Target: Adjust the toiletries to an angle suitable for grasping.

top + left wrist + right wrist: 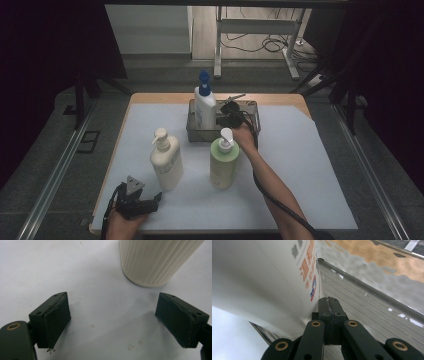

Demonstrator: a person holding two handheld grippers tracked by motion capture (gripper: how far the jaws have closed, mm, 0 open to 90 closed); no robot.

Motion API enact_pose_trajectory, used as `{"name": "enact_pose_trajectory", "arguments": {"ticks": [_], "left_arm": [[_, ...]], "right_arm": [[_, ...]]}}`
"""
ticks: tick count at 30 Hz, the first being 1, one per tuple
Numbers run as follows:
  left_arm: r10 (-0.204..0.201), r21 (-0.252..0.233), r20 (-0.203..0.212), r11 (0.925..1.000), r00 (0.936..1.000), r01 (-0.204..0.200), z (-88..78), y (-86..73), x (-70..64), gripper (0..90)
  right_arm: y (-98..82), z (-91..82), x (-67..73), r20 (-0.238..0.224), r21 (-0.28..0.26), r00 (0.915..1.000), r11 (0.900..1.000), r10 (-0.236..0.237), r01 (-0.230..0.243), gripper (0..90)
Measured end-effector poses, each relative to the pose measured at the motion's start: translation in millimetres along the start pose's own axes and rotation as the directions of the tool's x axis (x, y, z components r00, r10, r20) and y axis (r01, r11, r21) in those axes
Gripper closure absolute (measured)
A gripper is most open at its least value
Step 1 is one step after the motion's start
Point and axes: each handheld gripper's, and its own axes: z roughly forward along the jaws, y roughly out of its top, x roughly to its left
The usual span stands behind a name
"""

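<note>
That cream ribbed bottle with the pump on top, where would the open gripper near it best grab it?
Probably around the lower body of the cream pump bottle, coming in level from the person's side. It stands upright, its ribbed wall gives grip, and the left gripper already faces it with jaws wide. The pump head looks too small and wobbly.

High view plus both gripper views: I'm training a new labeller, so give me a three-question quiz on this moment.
1. True or false: the left gripper is open beside the cream bottle.
2. Which bottle stands in the metal basket? A) green bottle B) white bottle with blue cap C) cream bottle
3. Fill in: the right gripper has its jaws ____.

Key: 1 true; 2 B; 3 shut, with nothing between them, next to the white bottle.
</note>
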Motion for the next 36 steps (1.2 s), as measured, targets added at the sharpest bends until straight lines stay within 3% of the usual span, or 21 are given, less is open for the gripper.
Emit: {"name": "enact_pose_trajectory", "arguments": {"ticks": [20, 29, 33, 36], "left_arm": [[-0.001, 0.000, 0.000, 1.0000, 1.0000, 0.001, 0.0, 0.0, 0.0, 12.0], [-0.001, 0.001, 0.000, 1.0000, 1.0000, 0.001, 0.0, 0.1, 0.1, 12.0], [-0.001, 0.000, 0.000, 1.0000, 1.0000, 0.001, 0.0, 0.1, 0.1, 12.0], [0.000, 0.000, 0.000, 1.0000, 1.0000, 0.000, 0.0, 0.0, 0.0, 12.0]], "right_arm": [[4.2, 7.2, 16.6, -0.046, -0.002, 0.9986, 1.000, -0.026, 0.026, 89.6], [4.2, 4.3, 17.3, -0.063, -0.002, 0.9977, 1.000, -0.025, 0.025, 89.6], [4.4, 4.7, 23.5, -0.104, -0.009, 0.9933, 0.999, -0.050, 0.049, 89.5], [5.7, 6.2, 32.0, -0.104, -0.006, 0.9910, 0.996, -0.084, 0.084, 89.5]]}}
